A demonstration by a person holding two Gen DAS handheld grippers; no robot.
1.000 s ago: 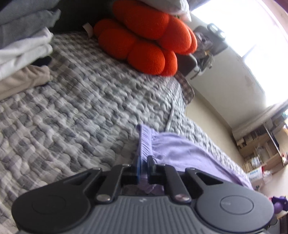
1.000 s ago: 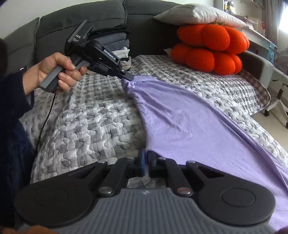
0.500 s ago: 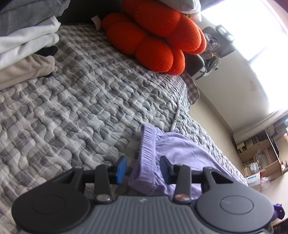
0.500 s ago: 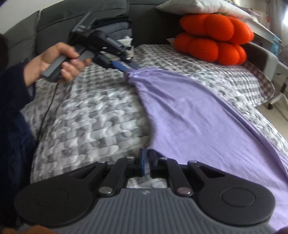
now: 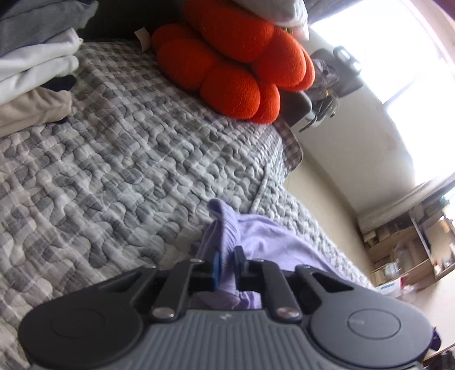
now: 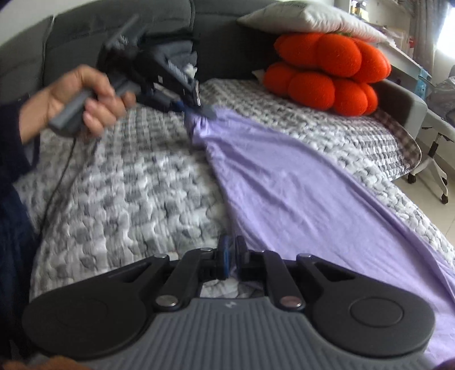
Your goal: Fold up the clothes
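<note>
A lilac garment (image 6: pixel 298 182) lies stretched along the quilted bed, its far end hanging off toward the floor. My left gripper (image 5: pixel 226 263) is shut on the garment's ribbed hem (image 5: pixel 227 227), which bunches up between the fingers; the same gripper shows in the right wrist view (image 6: pixel 196 106) at the garment's far corner. My right gripper (image 6: pixel 231 256) is shut on the garment's near edge, low over the quilt.
A grey-and-white quilt (image 5: pixel 128 159) covers the bed. A stack of folded clothes (image 5: pixel 34 65) sits at the far left by the dark headboard. An orange cushion (image 6: pixel 327 74) with a white pillow (image 6: pixel 307 17) on top lies at the far right. An office chair (image 6: pixel 438 153) stands beside the bed.
My left gripper opened half a second ago and has now closed again on the lilac hem, taking a fuller bunch of it. The right gripper stays shut on the near edge.
</note>
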